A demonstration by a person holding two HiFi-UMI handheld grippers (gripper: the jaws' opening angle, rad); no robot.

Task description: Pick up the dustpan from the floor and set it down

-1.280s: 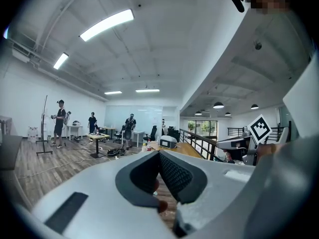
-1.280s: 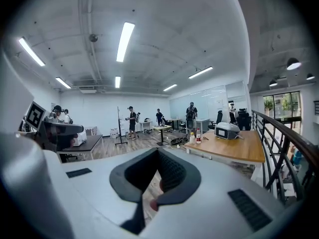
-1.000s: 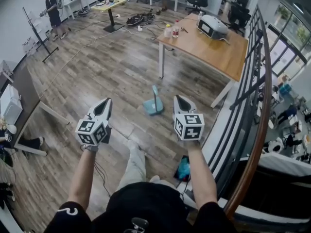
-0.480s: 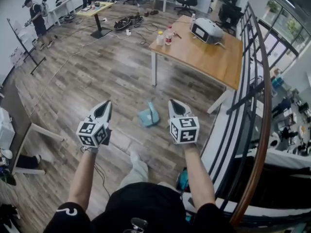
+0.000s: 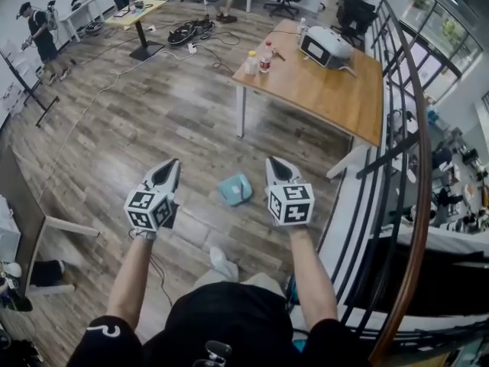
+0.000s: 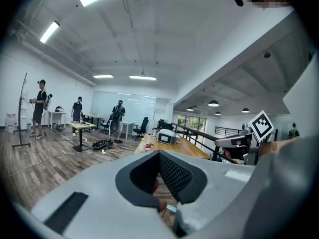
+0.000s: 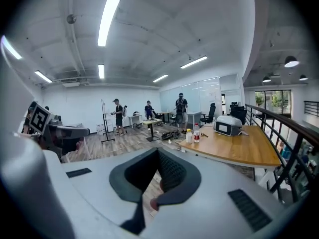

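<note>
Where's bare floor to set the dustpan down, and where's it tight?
Free: wide planks between the wooden table and left gripper. Crowded: right side by the railing, far floor around the cable pile.

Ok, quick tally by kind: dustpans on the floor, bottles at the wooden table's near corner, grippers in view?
Dustpan: 1
Bottles: 2
Grippers: 2 (left gripper, right gripper)
Total: 5
</note>
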